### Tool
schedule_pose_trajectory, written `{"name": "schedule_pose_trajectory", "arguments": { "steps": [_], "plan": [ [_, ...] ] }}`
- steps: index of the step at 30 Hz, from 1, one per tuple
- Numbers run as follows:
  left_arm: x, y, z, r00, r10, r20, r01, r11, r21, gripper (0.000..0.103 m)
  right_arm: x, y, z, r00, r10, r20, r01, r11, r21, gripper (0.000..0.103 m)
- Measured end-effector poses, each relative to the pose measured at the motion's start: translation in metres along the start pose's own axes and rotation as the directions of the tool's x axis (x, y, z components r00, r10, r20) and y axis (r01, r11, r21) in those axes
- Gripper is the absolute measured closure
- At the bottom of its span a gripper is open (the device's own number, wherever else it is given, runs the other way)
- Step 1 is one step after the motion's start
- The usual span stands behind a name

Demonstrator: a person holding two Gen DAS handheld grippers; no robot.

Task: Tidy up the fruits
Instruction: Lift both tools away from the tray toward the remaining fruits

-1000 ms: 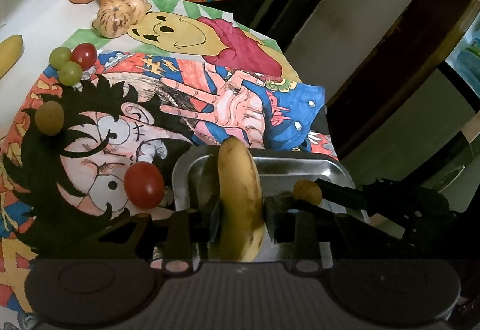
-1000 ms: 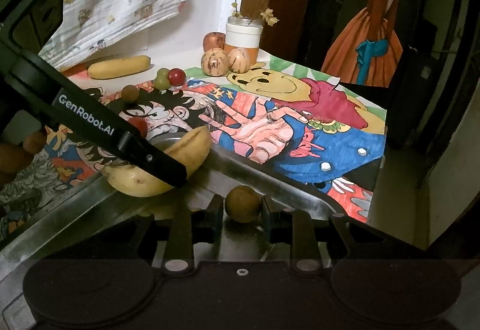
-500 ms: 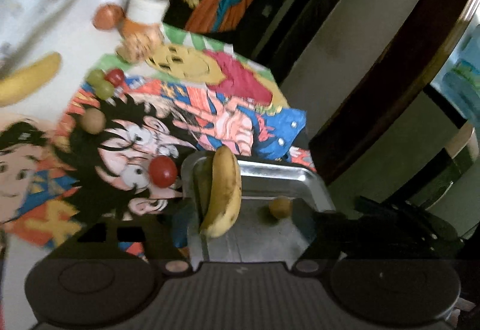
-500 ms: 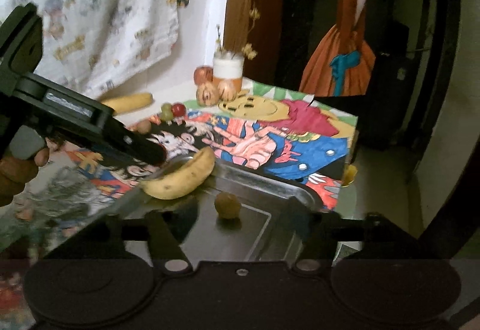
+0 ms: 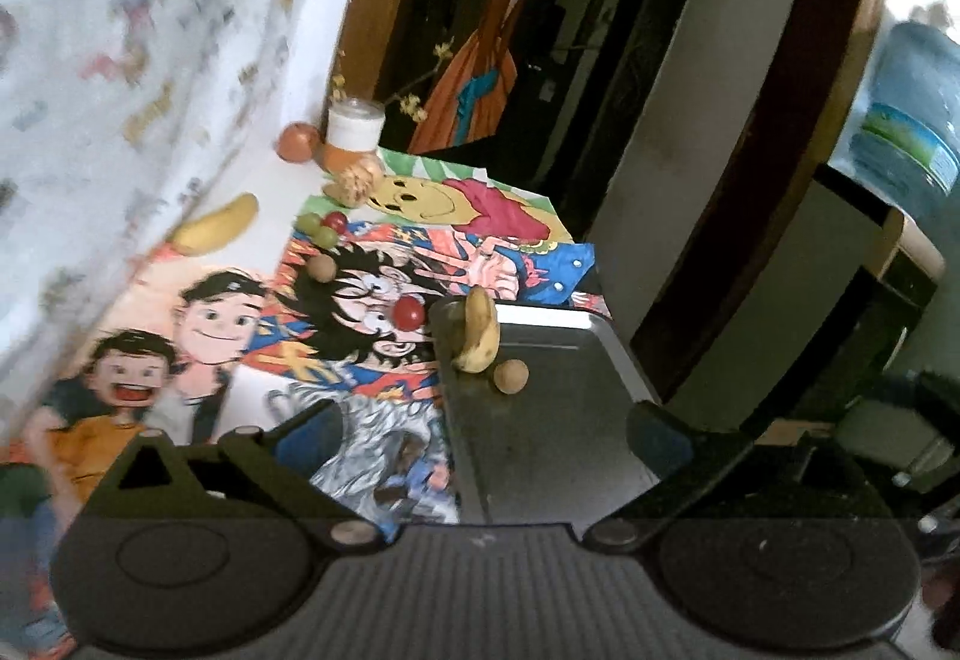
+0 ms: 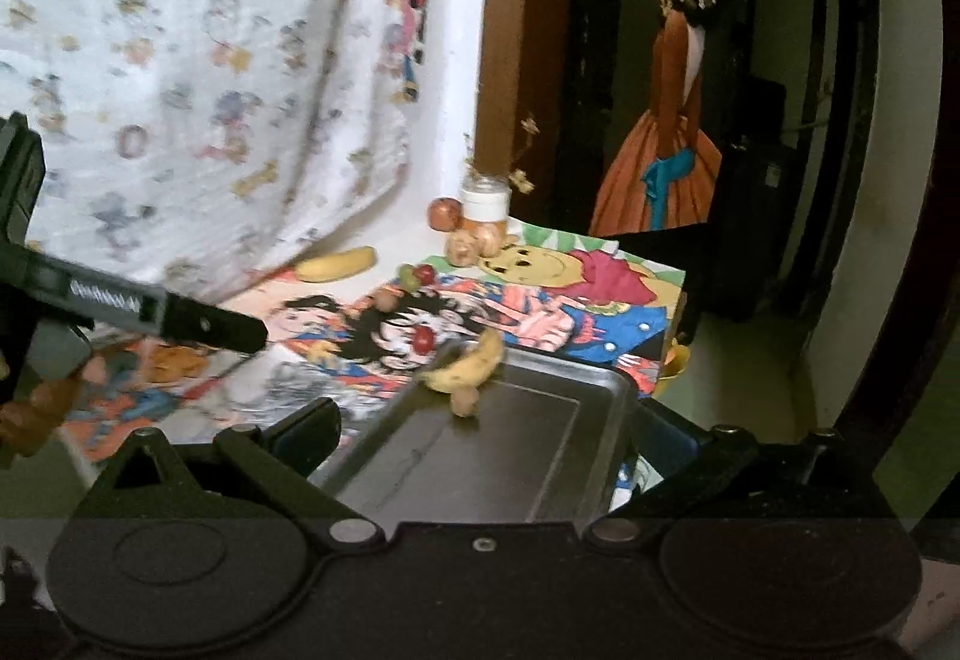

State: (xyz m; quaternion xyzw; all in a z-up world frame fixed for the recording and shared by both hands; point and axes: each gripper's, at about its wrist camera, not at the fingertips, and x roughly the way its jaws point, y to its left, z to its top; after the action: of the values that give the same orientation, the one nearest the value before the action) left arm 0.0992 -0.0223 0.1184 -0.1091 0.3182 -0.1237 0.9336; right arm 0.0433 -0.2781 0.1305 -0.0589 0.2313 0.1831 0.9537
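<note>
Released since 1 s ago: banana (image 5: 477, 331) and small brown fruit (image 5: 510, 376) now in metal tray (image 5: 558, 450). Left claw (image 5: 480, 435) and right claw (image 6: 486, 435) opening wide, empty, backing off. Next, probably: fetch red tomato (image 5: 408, 313) from counter (image 5: 264, 168).

Your left hand-held gripper (image 5: 483, 435) is matte black, with a ribbed plate across the middle of its base and a round, dished housing at each side. Two angled black arms run forward from silver pivot screws, each ending in a finger with a dark blue pad (image 5: 660, 441). Your right hand-held gripper (image 6: 483, 429) has the same build, with a small screw at the centre of its base. Seen from the right wrist, the left one carries white lettering, too blurred to read.
</note>
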Motion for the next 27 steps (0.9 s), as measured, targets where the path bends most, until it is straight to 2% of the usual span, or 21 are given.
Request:
{"name": "schedule_pose_trajectory", "arguments": {
  "steps": [3,6,12,17,20,24,27],
  "plan": [
    [-0.032,-0.002,0.002,1.0,0.015,0.011,-0.015,1.0,0.009,0.0,-0.029,0.016,0.013,1.0,0.009,0.024,-0.009,1.0,-0.005,0.001],
    [-0.066,-0.001,0.01,0.998,0.017,0.066,-0.018,1.0,0.016,0.0,-0.054,0.023,0.033,0.997,0.04,0.062,-0.041,0.999,0.018,0.001],
    [-0.117,0.0,0.045,0.974,0.087,0.21,-0.102,0.993,0.063,0.0,-0.078,0.027,0.097,0.983,0.111,0.144,-0.118,0.992,0.045,0.0],
    [-0.131,0.008,0.078,0.947,0.154,0.28,-0.18,0.981,0.068,0.0,-0.062,0.025,0.149,0.97,0.16,0.181,-0.179,0.979,0.095,0.0],
    [-0.13,0.015,0.094,0.934,0.187,0.305,-0.216,0.974,0.063,0.0,-0.044,0.024,0.169,0.963,0.186,0.196,-0.212,0.97,0.117,0.0],
    [-0.114,0.028,0.103,0.92,0.227,0.32,-0.254,0.966,0.043,0.0,-0.015,0.022,0.17,0.948,0.193,0.253,-0.233,0.962,0.14,0.0],
    [-0.092,0.043,0.107,0.916,0.248,0.314,-0.269,0.963,0.026,0.0,0.012,0.027,0.159,0.937,0.175,0.302,-0.216,0.971,0.106,0.0]
  ]
}}
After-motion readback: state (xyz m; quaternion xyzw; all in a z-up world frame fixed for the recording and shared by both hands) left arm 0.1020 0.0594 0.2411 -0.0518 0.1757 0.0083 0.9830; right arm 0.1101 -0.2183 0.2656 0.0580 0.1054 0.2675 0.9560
